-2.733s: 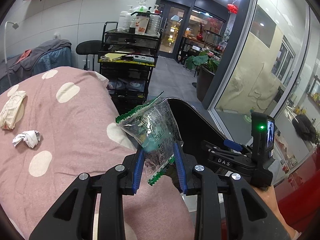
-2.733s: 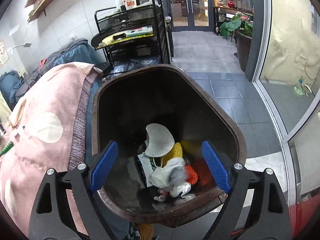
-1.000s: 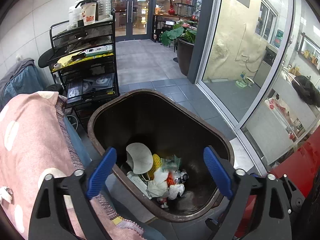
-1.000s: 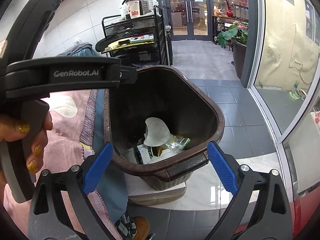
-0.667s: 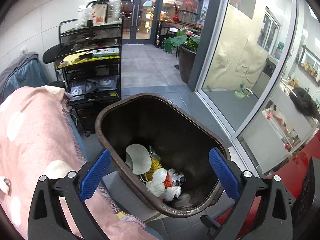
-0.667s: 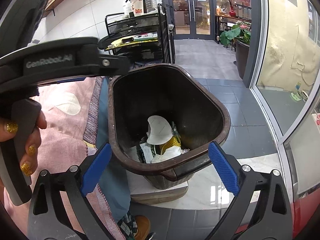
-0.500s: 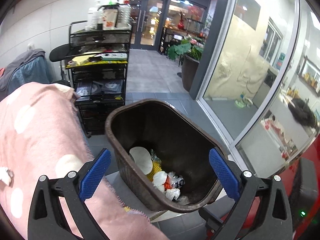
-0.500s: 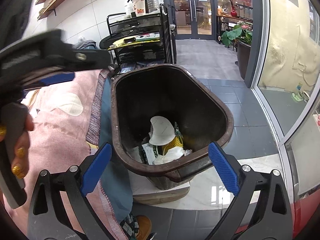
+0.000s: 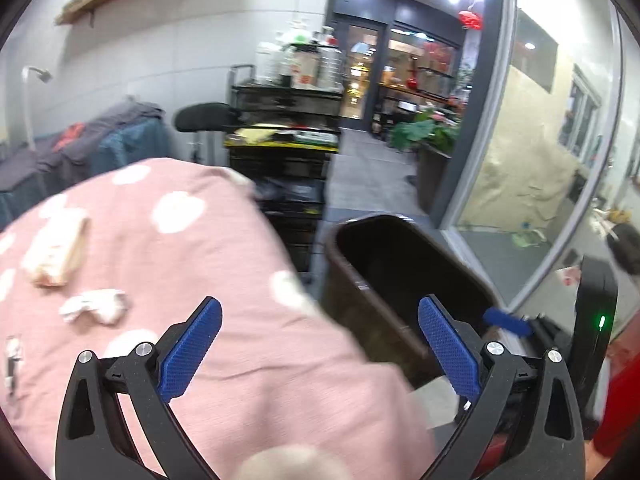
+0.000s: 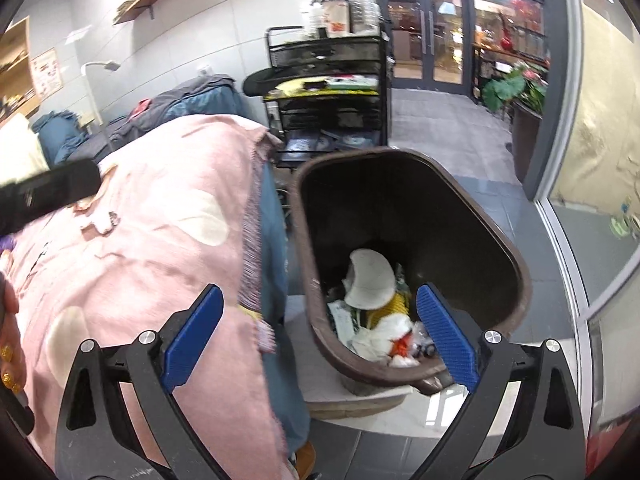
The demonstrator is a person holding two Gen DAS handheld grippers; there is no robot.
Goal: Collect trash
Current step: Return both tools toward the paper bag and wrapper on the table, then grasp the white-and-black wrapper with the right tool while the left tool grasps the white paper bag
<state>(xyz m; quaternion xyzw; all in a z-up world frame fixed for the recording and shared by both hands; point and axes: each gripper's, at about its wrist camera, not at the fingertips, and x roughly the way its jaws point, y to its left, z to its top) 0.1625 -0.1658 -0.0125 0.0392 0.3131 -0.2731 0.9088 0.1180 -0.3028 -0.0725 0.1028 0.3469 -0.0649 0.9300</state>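
With both grippers' fingers wide open, empty, we judge: between pickups; next, left gripper (image 9: 318, 354) to crumpled paper (image 9: 94, 306) on pink blanket (image 9: 224, 272), then bin (image 10: 404, 264).

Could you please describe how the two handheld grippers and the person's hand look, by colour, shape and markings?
Both the left gripper and the right gripper have black plastic, angular fingers with triangular cut-outs, silver round screws and flat blue pads with a fine dotted texture. The hand at the right view's left edge has glittery gold nail polish. No sleeve or cable is visible.
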